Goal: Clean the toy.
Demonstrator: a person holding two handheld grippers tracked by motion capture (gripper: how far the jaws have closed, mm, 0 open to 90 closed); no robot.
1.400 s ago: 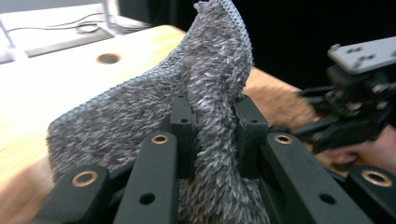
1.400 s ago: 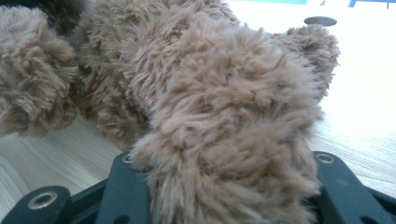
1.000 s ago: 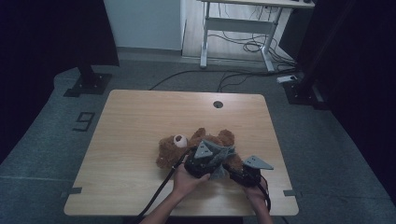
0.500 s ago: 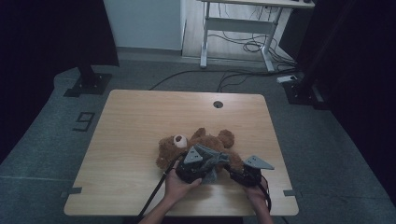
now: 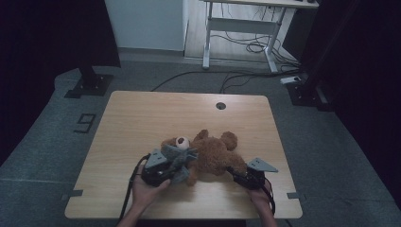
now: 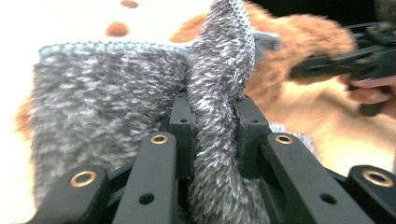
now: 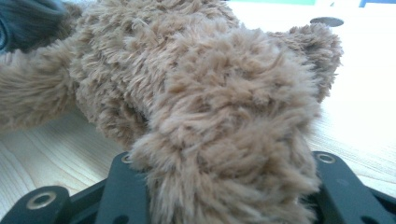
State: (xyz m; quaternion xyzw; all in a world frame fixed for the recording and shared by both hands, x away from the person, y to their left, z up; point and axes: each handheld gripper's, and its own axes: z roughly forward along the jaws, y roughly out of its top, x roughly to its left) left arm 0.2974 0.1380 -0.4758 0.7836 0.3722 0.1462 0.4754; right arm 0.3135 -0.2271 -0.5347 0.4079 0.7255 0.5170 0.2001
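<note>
On the desk (image 5: pixel 142 118) lies a brown teddy bear (image 5: pixel 210 153), near the front edge, partly wrapped in a grey knitted cloth (image 5: pixel 176 158). The left hand-held gripper (image 5: pixel 163 172) is pinching a fold of this cloth at the bear's left side. The right hand-held gripper (image 5: pixel 243 177) is clamped on one furry leg of the bear.

Bare table (image 5: pixel 142 118) beyond teddy bear (image 5: pixel 215 151)
</note>
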